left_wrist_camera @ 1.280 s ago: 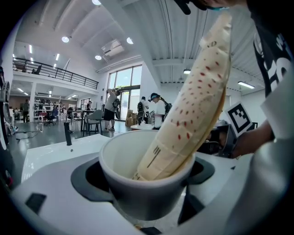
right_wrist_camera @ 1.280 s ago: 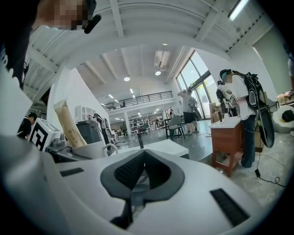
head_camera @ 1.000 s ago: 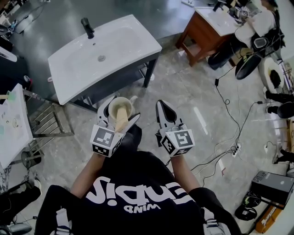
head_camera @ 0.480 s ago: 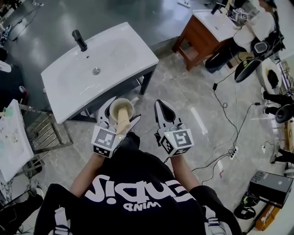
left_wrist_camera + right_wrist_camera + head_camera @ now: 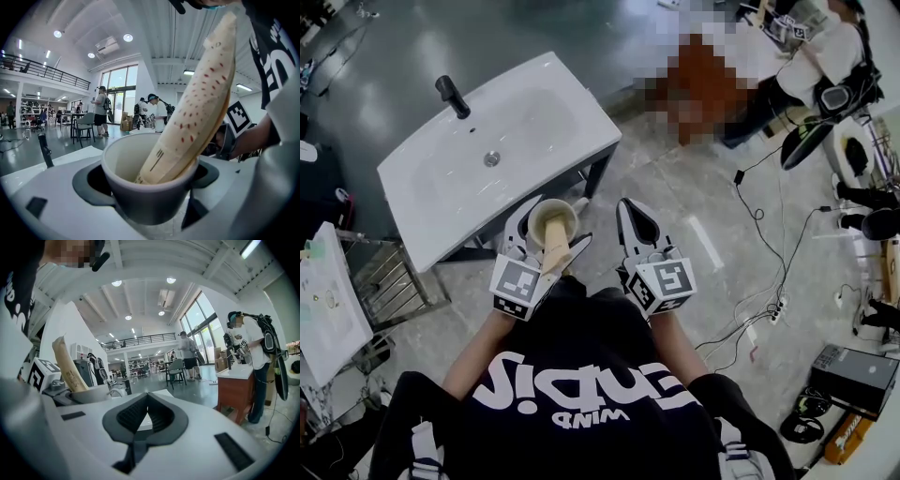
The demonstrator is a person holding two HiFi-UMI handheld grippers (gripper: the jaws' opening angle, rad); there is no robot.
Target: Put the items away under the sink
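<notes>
left tool [image 5: 548,231] clamps the cup [image 5: 140,192] holding a cream tube [image 5: 197,108]; right tool [image 5: 630,211] has its jaws together; sink [image 5: 534,112] has slid toward frame's left.

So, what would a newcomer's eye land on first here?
Probably the white cup clamped in the left gripper, with a cream, red-dotted tube leaning out of it. Just beyond stands the big white sink with a black tap, while the right gripper is shut and empty.

head view looks down, gripper views level; all show the cup [image 5: 544,214].
</notes>
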